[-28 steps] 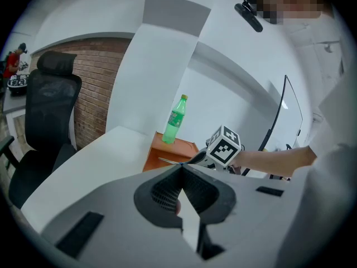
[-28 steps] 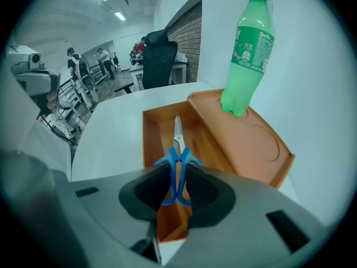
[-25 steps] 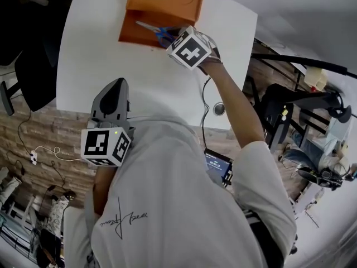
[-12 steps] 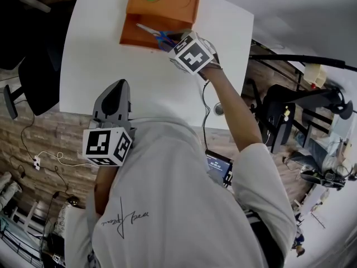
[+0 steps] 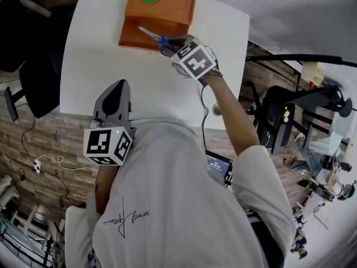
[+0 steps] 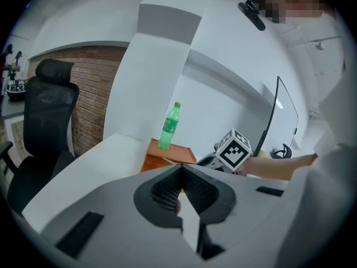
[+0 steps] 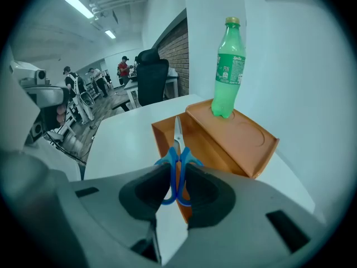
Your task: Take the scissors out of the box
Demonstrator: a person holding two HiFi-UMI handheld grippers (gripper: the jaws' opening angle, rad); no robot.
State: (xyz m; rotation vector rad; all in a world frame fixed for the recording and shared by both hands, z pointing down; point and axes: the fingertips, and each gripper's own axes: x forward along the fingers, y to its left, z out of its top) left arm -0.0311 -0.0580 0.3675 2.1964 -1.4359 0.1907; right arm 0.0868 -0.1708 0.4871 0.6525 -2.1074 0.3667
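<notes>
The right gripper point(image 7: 177, 171) has its jaws closed partway on the blue handles of the scissors point(image 7: 177, 134), and the pads press on the loops from both sides. The blades are shut and point straight ahead of the jaws, over the open lower compartment of the orange box point(image 7: 240, 144). Whether the tip touches the box cannot be told. The near wall of that compartment lies just below and ahead of the jaws, right under the handles.

Ahead and to the right of the jaws stands a green bottle point(image 7: 228, 66), upright on the raised part of the box, beside a round recess. It is clear of the blades. The white table point(image 7: 128, 138) spreads out to the left of the jaws. Far beyond it to the left are people point(image 7: 124, 68) and an office chair point(image 7: 152, 80).

The left gripper point(image 6: 179, 172) has its jaws together with nothing between them. It is held above the near edge of the table, well apart from the box. Ahead of its jaws lie the box and the bottle, with the right gripper's marker cube point(image 6: 234, 149) just to their right. A second black chair point(image 6: 47, 121) stands off to the left.
</notes>
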